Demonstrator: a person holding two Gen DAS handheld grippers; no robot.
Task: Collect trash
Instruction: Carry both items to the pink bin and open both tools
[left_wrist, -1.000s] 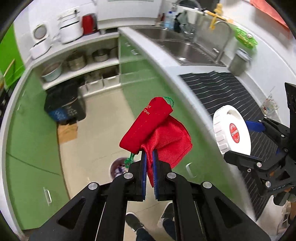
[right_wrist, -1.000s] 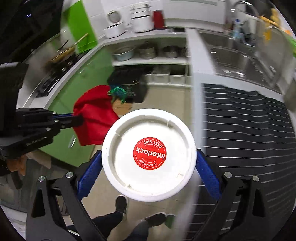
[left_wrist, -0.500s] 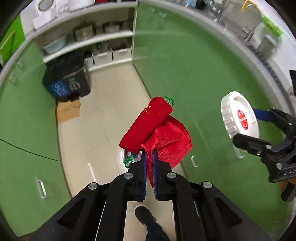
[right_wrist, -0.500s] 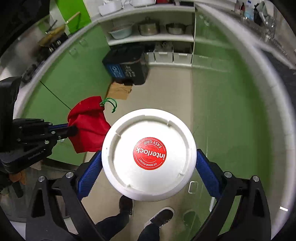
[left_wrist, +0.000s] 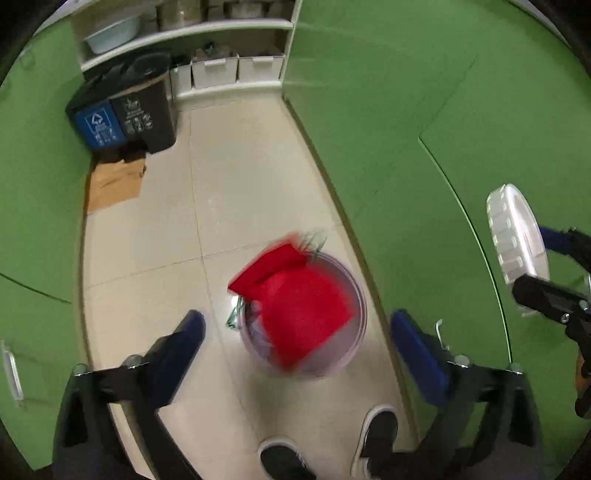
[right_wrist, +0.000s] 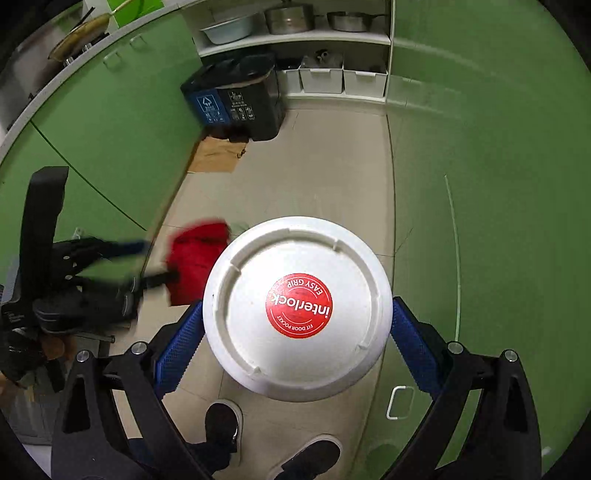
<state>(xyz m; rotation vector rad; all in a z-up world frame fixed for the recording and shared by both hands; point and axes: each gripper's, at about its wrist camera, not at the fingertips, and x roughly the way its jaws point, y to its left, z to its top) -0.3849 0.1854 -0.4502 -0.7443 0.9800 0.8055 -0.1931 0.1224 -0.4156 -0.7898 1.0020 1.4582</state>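
Left gripper is seen spread wide with nothing between its blue pads, above a blurred red cloth pouch at the round translucent bin in mid-frame. Right gripper is clamped on a round white plastic lid.

On the white lid that my right gripper clamps between its blue pads I read a round red sticker: "interlock" across the middle, "EASY GRIP" along one edge, "FIT DOOR POCKET" along the other, all upside down from my view. The blue bin by the shelves carries a white recycling sign; the dark bin touching it has small white symbols and lines I cannot make out.
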